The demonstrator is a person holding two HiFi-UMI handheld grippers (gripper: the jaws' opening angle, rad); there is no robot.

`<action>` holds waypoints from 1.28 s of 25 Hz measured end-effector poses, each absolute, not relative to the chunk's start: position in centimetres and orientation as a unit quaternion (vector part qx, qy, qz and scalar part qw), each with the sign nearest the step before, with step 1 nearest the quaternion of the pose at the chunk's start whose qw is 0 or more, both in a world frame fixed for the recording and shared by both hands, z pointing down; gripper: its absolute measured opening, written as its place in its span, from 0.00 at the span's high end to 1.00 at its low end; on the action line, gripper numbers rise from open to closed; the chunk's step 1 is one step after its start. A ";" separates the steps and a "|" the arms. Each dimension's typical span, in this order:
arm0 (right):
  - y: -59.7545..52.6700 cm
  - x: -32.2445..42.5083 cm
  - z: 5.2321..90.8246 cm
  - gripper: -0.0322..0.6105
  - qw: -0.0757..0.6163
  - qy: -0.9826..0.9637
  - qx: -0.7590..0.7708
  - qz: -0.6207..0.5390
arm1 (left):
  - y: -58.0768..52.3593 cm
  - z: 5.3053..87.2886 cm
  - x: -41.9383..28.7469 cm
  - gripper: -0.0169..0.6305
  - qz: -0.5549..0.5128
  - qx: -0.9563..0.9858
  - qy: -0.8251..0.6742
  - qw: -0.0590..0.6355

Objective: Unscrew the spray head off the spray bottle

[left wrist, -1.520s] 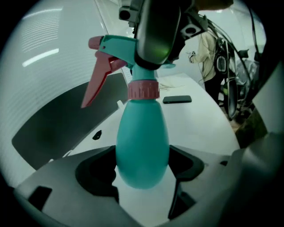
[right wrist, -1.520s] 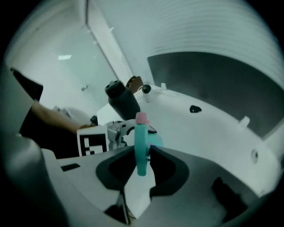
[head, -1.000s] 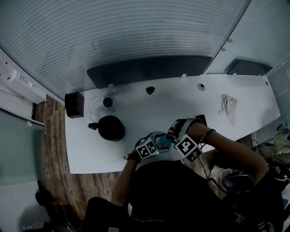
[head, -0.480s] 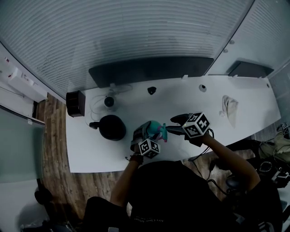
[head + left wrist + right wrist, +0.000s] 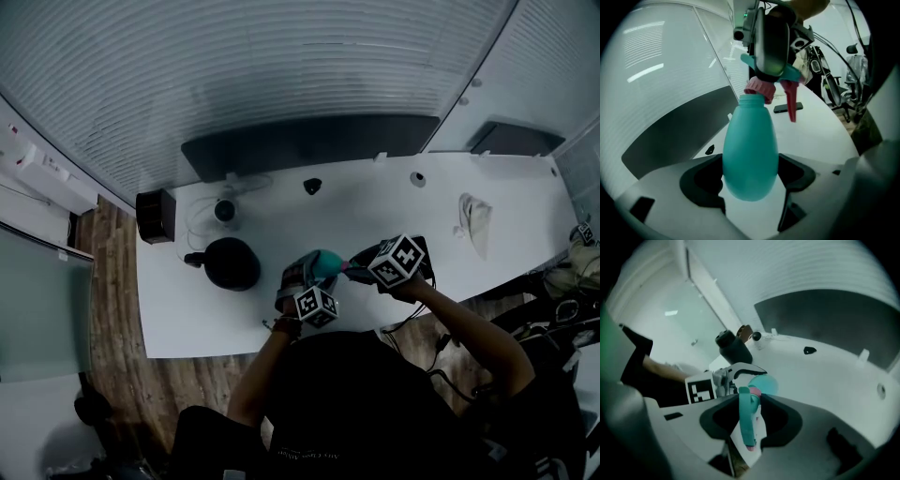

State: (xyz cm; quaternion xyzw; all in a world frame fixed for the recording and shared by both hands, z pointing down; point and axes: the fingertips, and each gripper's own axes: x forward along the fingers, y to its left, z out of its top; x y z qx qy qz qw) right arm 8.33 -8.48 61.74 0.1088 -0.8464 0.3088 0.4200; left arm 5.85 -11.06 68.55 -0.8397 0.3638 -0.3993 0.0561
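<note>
A teal spray bottle (image 5: 325,263) is held above the white table (image 5: 394,202), its body (image 5: 750,150) clamped between the jaws of my left gripper (image 5: 307,277). The left gripper (image 5: 750,182) is shut on the bottle. The spray head (image 5: 761,86) has a pink collar and a red trigger (image 5: 791,101). My right gripper (image 5: 356,267) reaches the head from the right. In the right gripper view the teal head (image 5: 747,420) lies between the jaws of the right gripper (image 5: 751,414), with dark gaps on both sides. These jaws are closing.
A round black pot (image 5: 231,264) stands left of the bottle and a black box (image 5: 154,217) sits at the table's left corner. A dark phone (image 5: 787,108) lies on the table. A crumpled cloth (image 5: 473,221) lies far right. A dark panel (image 5: 309,141) runs behind the table.
A second ago both grippers were low and close together at the bottle. The right gripper then swung up and out to the right, and now sits back at the spray head.
</note>
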 end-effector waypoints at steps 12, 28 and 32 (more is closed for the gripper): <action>-7.3 8.9 56.8 0.76 0.457 -0.871 0.030 0.177 | -8.7 70.0 5.8 0.41 -0.246 -0.915 0.314 -0.061; -5.6 11.1 60.1 0.76 0.574 -0.818 0.010 0.044 | -7.8 70.6 8.0 0.42 -0.399 -0.880 0.251 0.064; -5.7 10.5 60.9 0.76 0.631 -0.773 -0.023 -0.060 | -8.0 69.9 8.1 0.42 -0.406 -0.876 0.253 0.066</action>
